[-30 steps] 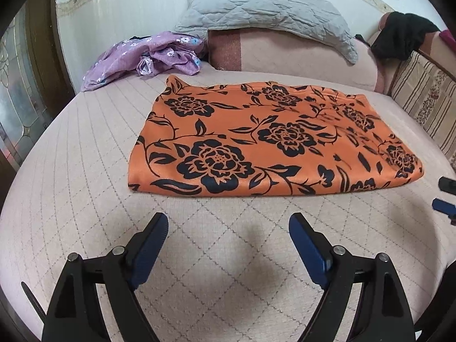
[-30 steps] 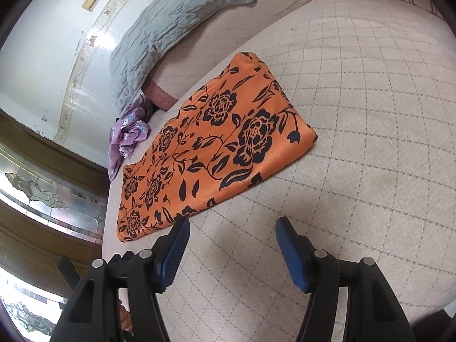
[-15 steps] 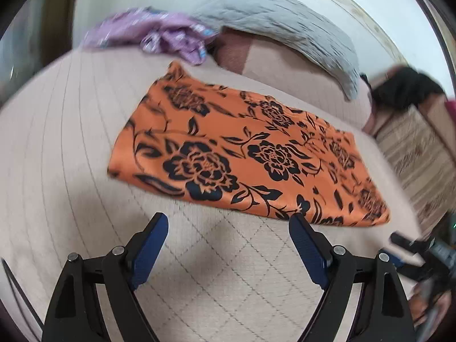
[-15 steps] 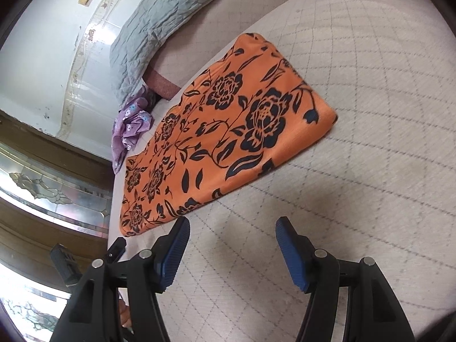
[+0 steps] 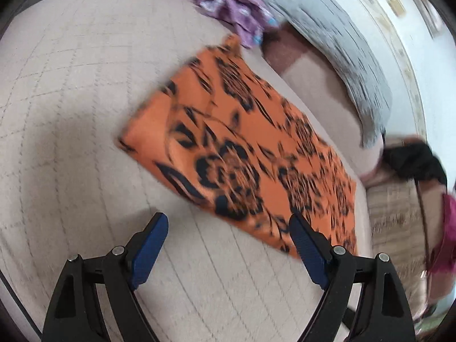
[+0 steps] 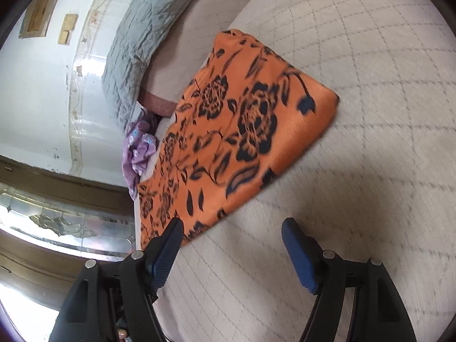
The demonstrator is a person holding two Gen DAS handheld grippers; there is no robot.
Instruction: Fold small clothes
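Both spread tongs [image 5: 228, 222] [image 6: 230, 228] now nearer orange cloth's [image 5: 250, 154] edge, right just widening

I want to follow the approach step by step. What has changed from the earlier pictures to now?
Both grippers came closer to the orange floral cloth. The left gripper rolled, tilting its view. The right gripper has just been opening, nothing between its jaws. The cloth stays flat, untouched.
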